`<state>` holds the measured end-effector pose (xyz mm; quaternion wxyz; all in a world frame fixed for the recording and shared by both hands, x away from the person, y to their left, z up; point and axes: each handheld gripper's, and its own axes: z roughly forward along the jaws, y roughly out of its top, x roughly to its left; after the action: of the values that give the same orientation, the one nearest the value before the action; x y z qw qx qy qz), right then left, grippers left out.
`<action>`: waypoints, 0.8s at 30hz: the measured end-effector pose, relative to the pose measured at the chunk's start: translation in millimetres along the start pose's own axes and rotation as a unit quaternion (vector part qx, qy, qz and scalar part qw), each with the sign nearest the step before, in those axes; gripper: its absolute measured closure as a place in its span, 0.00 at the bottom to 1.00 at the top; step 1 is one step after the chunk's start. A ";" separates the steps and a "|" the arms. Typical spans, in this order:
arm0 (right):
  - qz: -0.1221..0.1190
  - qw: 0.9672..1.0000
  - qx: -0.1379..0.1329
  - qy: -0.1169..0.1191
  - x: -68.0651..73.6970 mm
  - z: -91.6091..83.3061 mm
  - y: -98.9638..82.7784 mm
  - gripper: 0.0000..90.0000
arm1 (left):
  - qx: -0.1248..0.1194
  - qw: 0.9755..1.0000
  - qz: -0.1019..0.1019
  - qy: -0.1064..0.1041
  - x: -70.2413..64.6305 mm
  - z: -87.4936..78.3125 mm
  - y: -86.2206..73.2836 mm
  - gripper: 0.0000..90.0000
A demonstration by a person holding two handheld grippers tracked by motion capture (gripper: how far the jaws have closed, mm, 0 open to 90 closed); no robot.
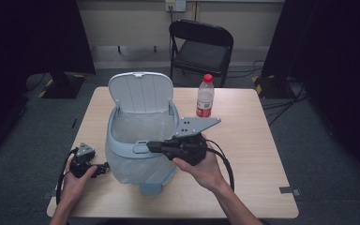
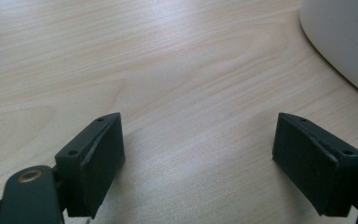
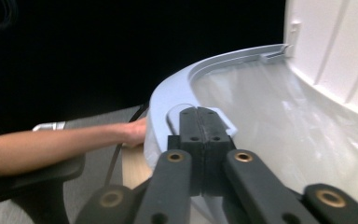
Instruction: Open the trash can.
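**Jaws pinched at the bin's front rim**

The pedal bin (image 1: pixel 140 140) stands near the front-left part of the bench (image 1: pixel 258 187), its lid (image 1: pixel 140 91) swung up and back, a thin translucent liner (image 1: pixel 143 126) hanging inside it and draped over the outside. My right gripper (image 1: pixel 152 146) reaches in from the bin's right and sits at the front rim; from its own camera I see its jaws pressed flat together at the small tab on that rim (image 3: pixel 223 122). Whether a fold of liner is caught between them I cannot tell. My left gripper (image 1: pixel 104 168) rests low just left of the bin's base, its jaws standing wide with nothing but bare wood between them.

Behind the bin, to its right, a water bottle with a red cap (image 1: pixel 205 96) stands upright and well apart from my hands. Beyond the bench a black chair (image 1: pixel 201 47) faces us.

My worry is the bin itself: it looks light, and nothing is bracing it. If I pull with the right jaws, the whole bin may slide or tip towards me. A sharp tug could also tear the thin liner or pull it off the rim.
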<state>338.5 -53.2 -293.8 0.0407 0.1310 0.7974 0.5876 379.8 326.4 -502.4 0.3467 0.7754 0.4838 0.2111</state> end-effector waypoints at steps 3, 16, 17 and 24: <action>0.009 1.000 -0.015 -0.019 -5.0 -7.7 -3.5 0.89 | 0.000 1.000 0.000 0.000 0.0 0.0 0.0 0.18; 0.067 0.989 -0.026 -0.128 -43.0 -64.4 -36.4 0.67 | 0.000 1.000 0.003 -0.001 1.1 0.2 0.3 0.17; 0.072 0.987 -0.021 -0.139 -47.6 -66.0 -40.9 0.64 | 0.001 1.000 0.003 -0.001 1.0 0.2 0.3 0.17; 0.109 0.966 0.035 -0.232 -94.3 -62.2 -75.4 0.37 | 0.001 1.000 0.003 -0.001 1.0 0.2 0.3 0.17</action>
<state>403.5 -155.8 -354.6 0.1557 0.3515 0.7668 0.5141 380.6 327.2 -502.3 0.3463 0.7772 0.4813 0.2106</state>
